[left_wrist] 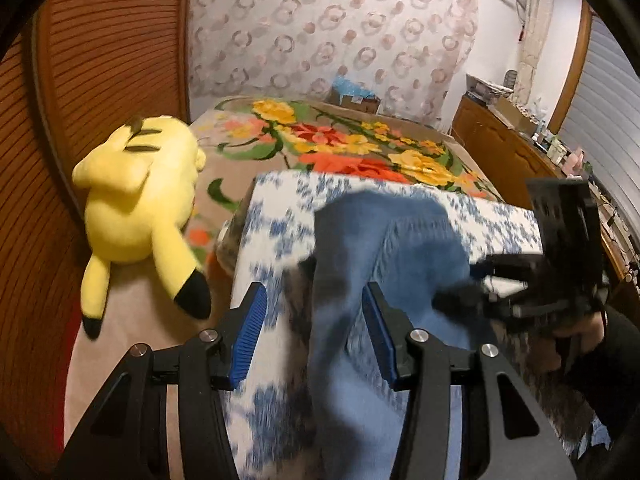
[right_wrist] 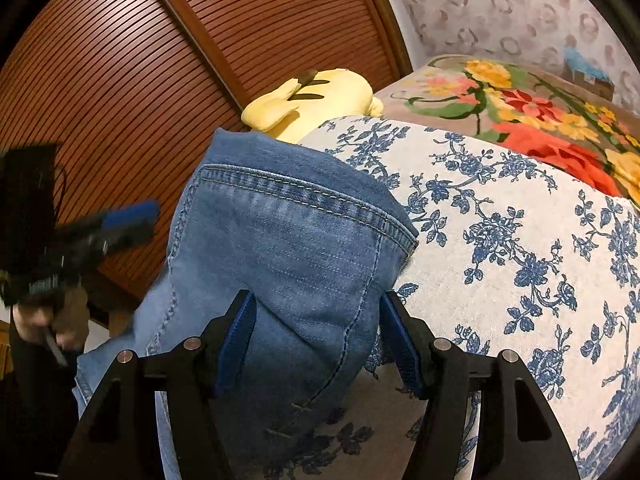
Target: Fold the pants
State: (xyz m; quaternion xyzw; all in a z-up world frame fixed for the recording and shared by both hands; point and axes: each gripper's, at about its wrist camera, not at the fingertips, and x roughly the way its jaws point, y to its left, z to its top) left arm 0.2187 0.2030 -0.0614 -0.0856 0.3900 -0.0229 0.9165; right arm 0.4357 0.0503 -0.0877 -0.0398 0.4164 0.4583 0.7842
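Note:
Blue denim pants (right_wrist: pixel 288 248) lie bunched on a white cloth with blue flowers (right_wrist: pixel 500 240), one hemmed end uppermost. In the left wrist view the pants (left_wrist: pixel 360 280) are blurred and run between my fingers. My left gripper (left_wrist: pixel 316 332) is open with the denim between its jaws, not clamped. My right gripper (right_wrist: pixel 316 340) is open, its jaws either side of a denim fold. The right gripper also shows in the left wrist view (left_wrist: pixel 472 284), and the left gripper in the right wrist view (right_wrist: pixel 128 220), both blurred.
A yellow plush toy (left_wrist: pixel 136 208) lies left of the cloth on a floral blanket (left_wrist: pixel 360 148). A slatted wooden door (right_wrist: pixel 120 80) stands to the left. A wooden cabinet with clutter (left_wrist: pixel 520 140) runs along the right wall.

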